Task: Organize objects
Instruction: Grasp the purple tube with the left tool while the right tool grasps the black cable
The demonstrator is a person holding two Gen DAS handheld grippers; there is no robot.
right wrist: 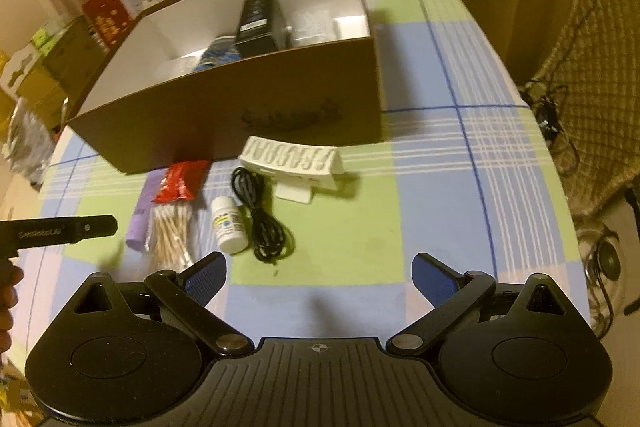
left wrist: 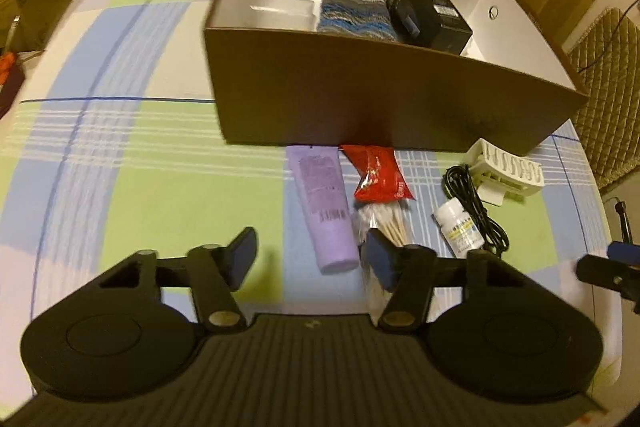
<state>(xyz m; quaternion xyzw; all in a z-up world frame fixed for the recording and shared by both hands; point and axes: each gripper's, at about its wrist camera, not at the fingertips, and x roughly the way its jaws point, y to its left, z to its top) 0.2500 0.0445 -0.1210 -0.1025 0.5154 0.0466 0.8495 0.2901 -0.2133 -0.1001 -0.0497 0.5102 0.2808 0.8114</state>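
The left tongs (left wrist: pixel 312 259) sit low in the left wrist view, level over the counter (left wrist: pixel 120 147), jaws spread wide and holding nothing; the right pad overlaps the bag of cotton swabs (left wrist: pixel 384 223) in the picture, but I cannot tell whether it touches. The right tongs (right wrist: pixel 320 279) fill the bottom of the right wrist view, jaws also wide apart and empty, above bare checked cloth. One brown cardboard box (left wrist: pixel 380 99) stands in the upper centre of the frame, holding one black box (left wrist: pixel 428 11) and one striped blue cloth (left wrist: pixel 352 15) side by side. In front of the box, in the middle of the frame, lie six loose things in a row: one purple tube (left wrist: pixel 326 211), one red packet (left wrist: pixel 378 173), the swab bag, one white pill bottle (left wrist: pixel 458 227), one coiled black cable (left wrist: pixel 472 203) and one white plastic holder (left wrist: pixel 504 171).
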